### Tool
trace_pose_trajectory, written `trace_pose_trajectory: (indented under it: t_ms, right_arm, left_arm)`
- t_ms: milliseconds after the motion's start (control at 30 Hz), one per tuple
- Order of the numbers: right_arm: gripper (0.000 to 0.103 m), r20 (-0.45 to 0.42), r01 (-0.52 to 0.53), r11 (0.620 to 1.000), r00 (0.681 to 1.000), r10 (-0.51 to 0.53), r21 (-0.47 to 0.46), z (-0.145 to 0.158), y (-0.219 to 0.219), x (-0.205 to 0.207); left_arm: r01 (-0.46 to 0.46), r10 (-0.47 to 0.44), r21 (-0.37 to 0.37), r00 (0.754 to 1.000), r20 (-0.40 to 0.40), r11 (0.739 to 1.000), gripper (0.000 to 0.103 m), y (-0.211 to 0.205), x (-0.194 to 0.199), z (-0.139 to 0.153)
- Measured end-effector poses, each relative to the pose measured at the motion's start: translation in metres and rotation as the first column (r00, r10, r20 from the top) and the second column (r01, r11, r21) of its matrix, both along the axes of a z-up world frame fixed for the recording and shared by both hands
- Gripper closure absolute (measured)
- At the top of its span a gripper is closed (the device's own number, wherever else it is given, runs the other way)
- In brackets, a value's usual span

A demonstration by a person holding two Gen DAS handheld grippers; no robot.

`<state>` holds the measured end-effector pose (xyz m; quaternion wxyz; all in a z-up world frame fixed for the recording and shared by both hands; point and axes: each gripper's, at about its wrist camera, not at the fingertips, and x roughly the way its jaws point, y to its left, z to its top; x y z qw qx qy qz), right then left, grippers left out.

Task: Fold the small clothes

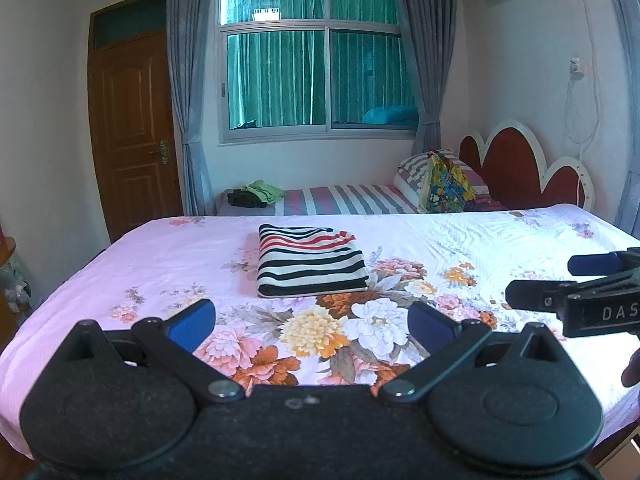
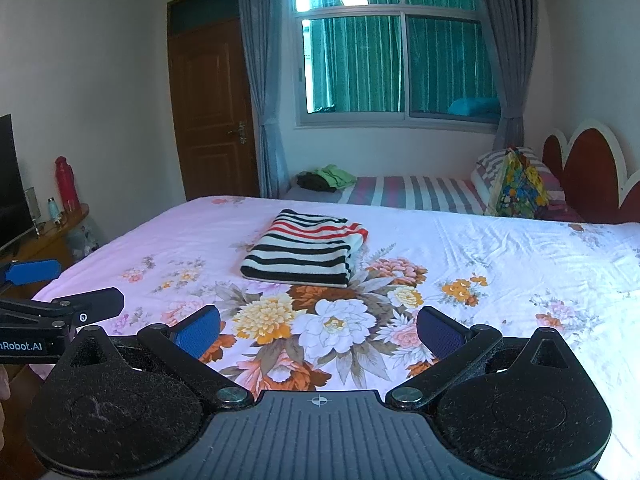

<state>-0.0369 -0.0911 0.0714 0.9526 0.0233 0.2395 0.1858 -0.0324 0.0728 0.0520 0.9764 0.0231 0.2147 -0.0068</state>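
Folded striped garment (image 1: 312,260) lying mid-frame on the floral bedsheet (image 1: 440,240). Left gripper (image 1: 312,326) and right gripper (image 2: 318,330) both spread wide, empty, well short of it. Probably soft, light, floppy (best pinched at a folded edge).

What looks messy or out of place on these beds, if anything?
Little stands out. The striped garment lies neatly folded on the floral bedspread. Only the green and dark clothes on the far striped bed look loosely heaped. Both grippers hang open, holding nothing.
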Motion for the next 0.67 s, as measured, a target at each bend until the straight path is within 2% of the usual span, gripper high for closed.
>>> trace_pose_trajectory:
  t_ms: [667]
  right_arm:
    - [0.000,0.001,-0.007,1.000,1.000,0.007,-0.006,-0.0021,-0.0072,0.0032]
  left_arm:
    - [0.038,-0.039,0.029,0.999,0.020,0.999,0.001,0.0027,0.0036,-0.0014]
